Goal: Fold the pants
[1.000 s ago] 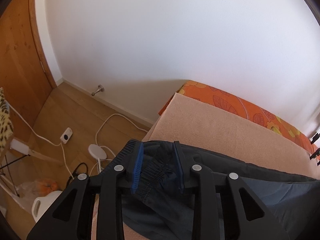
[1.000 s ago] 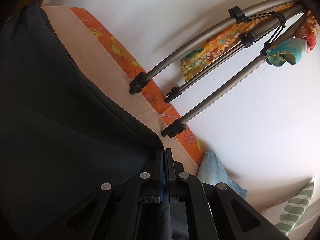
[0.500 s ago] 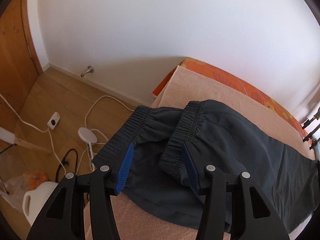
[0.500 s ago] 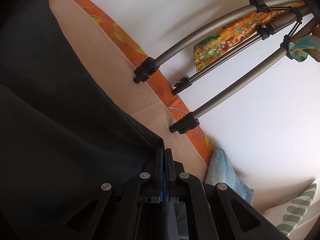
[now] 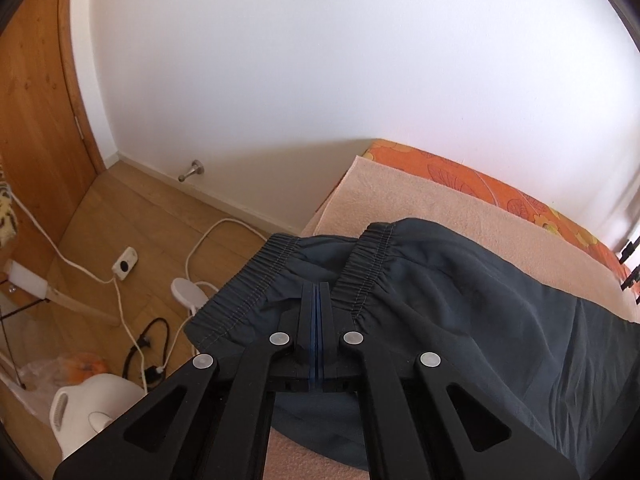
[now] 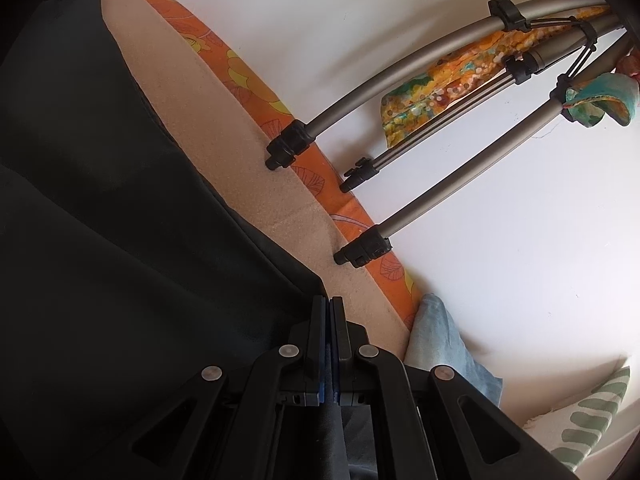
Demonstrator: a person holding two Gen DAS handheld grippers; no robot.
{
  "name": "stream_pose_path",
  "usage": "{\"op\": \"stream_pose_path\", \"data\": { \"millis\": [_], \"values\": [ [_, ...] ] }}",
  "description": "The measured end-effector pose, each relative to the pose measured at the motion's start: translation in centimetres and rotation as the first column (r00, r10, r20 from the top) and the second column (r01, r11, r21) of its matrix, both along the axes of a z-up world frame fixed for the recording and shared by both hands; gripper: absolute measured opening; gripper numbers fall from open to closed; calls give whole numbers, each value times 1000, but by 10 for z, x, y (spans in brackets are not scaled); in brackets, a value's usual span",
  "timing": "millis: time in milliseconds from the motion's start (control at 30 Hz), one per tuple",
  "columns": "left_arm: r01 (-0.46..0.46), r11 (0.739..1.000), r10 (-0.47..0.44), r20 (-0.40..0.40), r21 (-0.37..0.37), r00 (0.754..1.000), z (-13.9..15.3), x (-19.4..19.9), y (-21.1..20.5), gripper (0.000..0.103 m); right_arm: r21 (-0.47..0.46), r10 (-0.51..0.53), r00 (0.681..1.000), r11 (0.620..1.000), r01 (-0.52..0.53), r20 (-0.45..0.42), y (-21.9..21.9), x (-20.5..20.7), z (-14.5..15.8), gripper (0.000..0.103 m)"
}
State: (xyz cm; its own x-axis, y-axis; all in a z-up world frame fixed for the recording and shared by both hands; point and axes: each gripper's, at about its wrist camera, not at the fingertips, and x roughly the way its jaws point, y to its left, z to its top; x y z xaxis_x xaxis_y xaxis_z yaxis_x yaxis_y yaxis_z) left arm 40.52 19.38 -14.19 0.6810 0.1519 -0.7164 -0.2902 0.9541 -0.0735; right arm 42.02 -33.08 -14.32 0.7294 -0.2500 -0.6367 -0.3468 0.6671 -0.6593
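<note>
Lying across the beige towel (image 5: 452, 208), the dark pants (image 5: 480, 300) are showing their elastic waistband toward the left gripper (image 5: 316, 292), whose jaws have just been closing and are meeting empty, while the right gripper (image 6: 330, 304) is pinching the pants' far corner.

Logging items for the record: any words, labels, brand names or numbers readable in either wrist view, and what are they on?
None readable in either view.
Pants: no tag or print showing, only a stitched elastic waistband.
Floor switch: no marking legible.
White appliance: no label visible.
Orange sheet: flower pattern only, no text.
</note>
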Motion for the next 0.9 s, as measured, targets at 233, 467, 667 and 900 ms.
{"op": "stream_pose_path", "data": {
  "millis": [233,467,667,900],
  "values": [
    [-9,984,4,-26,-176,1000,7,-5,33,5,5,16,1000,1000,-16,18,10,-3,12,0],
    [-105,900,33,-173,-424,984,-27,-4,41,36,-6,32,999,999,-32,19,18,-7,12,0],
    [-156,860,79,-174,-486,982,-39,-2,41,36,-5,25,999,1000,-25,22,14,-6,11,0],
    [-155,873,117,-109,-462,987,-40,2,33,12,-16,25,1000,1000,-25,16,12,-5,6,0]
  ]
}}
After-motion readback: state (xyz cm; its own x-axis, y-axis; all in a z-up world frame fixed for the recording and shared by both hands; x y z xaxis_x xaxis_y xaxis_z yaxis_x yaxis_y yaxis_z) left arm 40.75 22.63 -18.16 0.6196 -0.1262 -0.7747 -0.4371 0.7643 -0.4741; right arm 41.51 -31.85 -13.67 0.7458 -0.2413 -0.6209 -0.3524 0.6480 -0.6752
